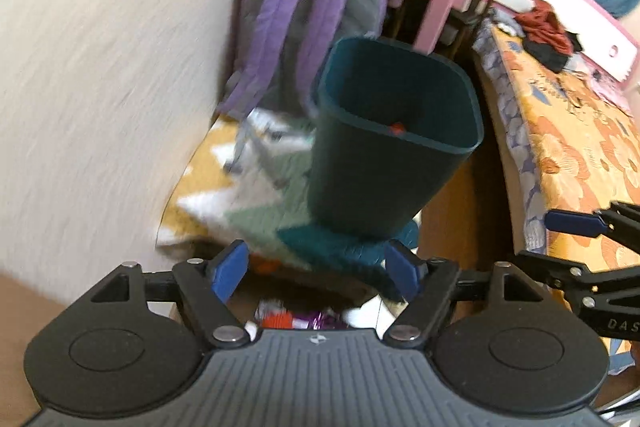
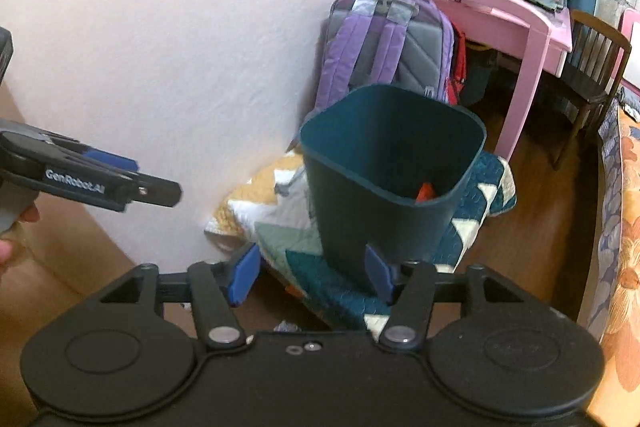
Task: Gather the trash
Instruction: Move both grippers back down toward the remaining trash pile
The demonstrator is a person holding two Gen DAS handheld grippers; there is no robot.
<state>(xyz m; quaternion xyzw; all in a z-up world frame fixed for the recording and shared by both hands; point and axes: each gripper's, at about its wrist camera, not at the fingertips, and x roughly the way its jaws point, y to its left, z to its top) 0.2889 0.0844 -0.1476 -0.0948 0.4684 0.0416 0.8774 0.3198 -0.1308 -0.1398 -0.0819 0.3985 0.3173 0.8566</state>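
A dark teal trash bin [image 1: 394, 147] stands on a folded quilt; it also shows in the right wrist view [image 2: 390, 183]. A red-orange piece of trash lies inside it [image 1: 397, 129] [image 2: 426, 191]. My left gripper [image 1: 318, 269] is open and empty, just in front of the bin's base. My right gripper [image 2: 310, 275] is open and empty, close to the bin. Several colourful wrappers [image 1: 292, 319] lie on the floor below the left gripper. The right gripper also shows at the right edge of the left wrist view [image 1: 576, 227].
A purple and grey backpack [image 2: 384, 43] leans on the wall behind the bin. A pink desk [image 2: 500, 15] and a dark wooden chair [image 2: 592, 67] stand behind. A bed with an orange floral cover [image 1: 580, 131] is at the right. The quilt [image 2: 280, 227] covers the floor.
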